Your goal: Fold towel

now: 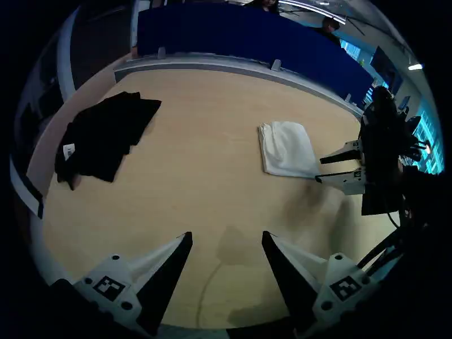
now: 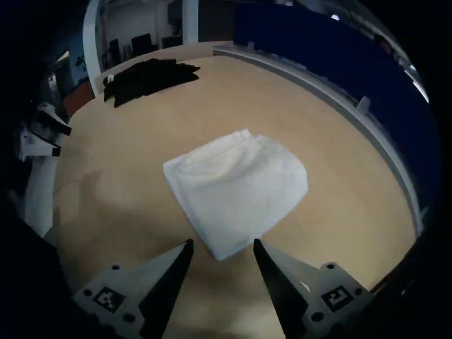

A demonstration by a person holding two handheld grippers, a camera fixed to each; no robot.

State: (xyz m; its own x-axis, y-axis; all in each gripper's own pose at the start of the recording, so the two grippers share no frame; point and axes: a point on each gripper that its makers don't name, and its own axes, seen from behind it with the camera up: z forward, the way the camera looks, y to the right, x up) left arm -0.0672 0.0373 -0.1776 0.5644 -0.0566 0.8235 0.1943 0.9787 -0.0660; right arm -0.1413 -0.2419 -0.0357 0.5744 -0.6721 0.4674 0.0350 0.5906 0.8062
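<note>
1. Towel [image 2: 237, 189]: it is white and folded into a thick, flat pad. It lies on the light wooden table [image 2: 339, 186], out in the open part of the top.
2. My right claw [image 2: 222, 242] is spread wide. The near corner of the towel lies just in front of the gap between its two tips. It is pinching nothing. I cannot tell if the tips touch the cloth.
3. My left claw [image 1: 226, 234] is spread wide too. It holds nothing, and bare table [image 1: 214, 113] shows in its gap.
4. In the left gripper view, the towel [image 1: 287, 148] lies off to the right, well apart from my left claw. The right claw [image 1: 320, 169] comes in from the right side, with its two tips at the near right corner of the towel.
5. In the right gripper view, I can see the left claw [image 2: 59, 140] far off at the left edge, well away from the towel.
6. A black cloth [image 1: 104, 141] lies in a loose heap at the other side of the table, well apart from the towel. In the right gripper view the black cloth [image 2: 150, 79] is at the far end.
7. A dark blue wall [image 1: 243, 39] stands along the far edge of the table.
</note>
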